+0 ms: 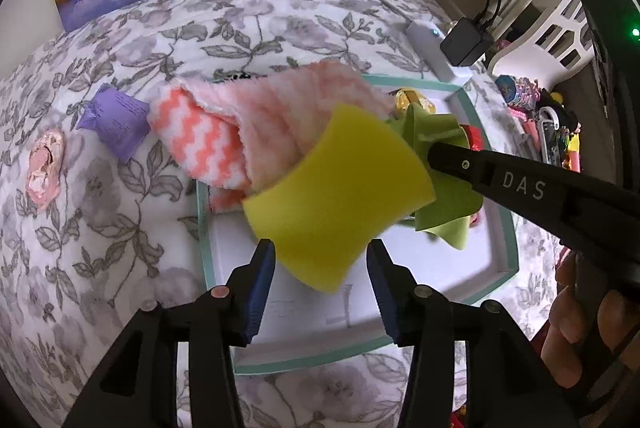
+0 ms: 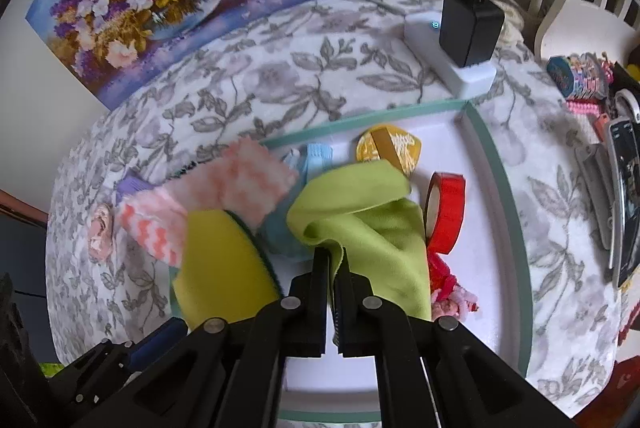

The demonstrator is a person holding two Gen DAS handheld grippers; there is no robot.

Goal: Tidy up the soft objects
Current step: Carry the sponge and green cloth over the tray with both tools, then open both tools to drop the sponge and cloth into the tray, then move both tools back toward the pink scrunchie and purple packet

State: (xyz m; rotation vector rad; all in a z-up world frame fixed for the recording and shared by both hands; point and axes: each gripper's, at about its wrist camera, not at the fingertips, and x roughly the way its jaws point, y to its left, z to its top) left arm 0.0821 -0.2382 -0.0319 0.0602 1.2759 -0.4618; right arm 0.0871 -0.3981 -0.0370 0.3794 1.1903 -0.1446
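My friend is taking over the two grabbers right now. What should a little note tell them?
Left gripper: open, yellow sponge between its fingers, not squeezed.
Right gripper: shut on the green cloth, over the white tray.
Pink striped towel: draped over the tray's edge.
Purple pouch: on the flowered blanket beside the tray.
Done: sponge and cloth are over the tray.
Left: probably let go of the cloth, tuck in the towel, fetch the pouch.
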